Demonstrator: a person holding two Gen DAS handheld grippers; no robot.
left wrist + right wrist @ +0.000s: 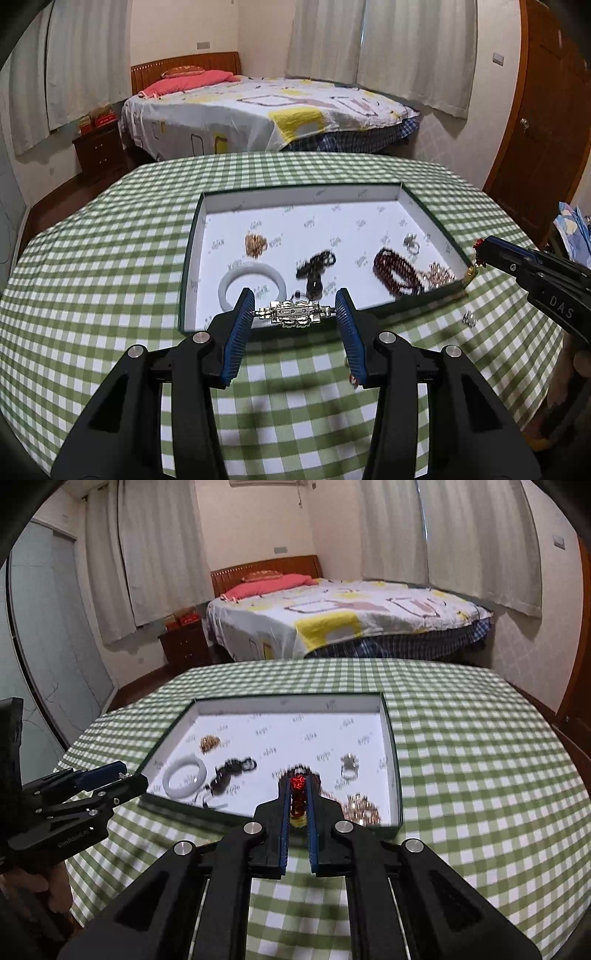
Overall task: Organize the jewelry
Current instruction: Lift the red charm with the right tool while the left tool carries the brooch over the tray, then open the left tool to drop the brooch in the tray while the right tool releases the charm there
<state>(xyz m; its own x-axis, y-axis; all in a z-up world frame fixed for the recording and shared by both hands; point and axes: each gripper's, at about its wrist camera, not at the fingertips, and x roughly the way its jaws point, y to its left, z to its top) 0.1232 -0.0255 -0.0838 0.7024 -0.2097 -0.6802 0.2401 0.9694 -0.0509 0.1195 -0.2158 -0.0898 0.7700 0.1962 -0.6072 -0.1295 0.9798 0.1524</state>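
Jaws of left gripper [294, 309] clamp a silver brooch [293, 313]; right gripper [297, 794] pinches red beads [297, 794].

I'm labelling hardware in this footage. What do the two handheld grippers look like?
Both match: the left gripper and right gripper have angular matte black bodies with silver round pivot bolts, and two black fingers lined with ribbed blue pads. Pale lettering is printed on each gripper's side, too blurred to read fully. No cables or sleeves show.
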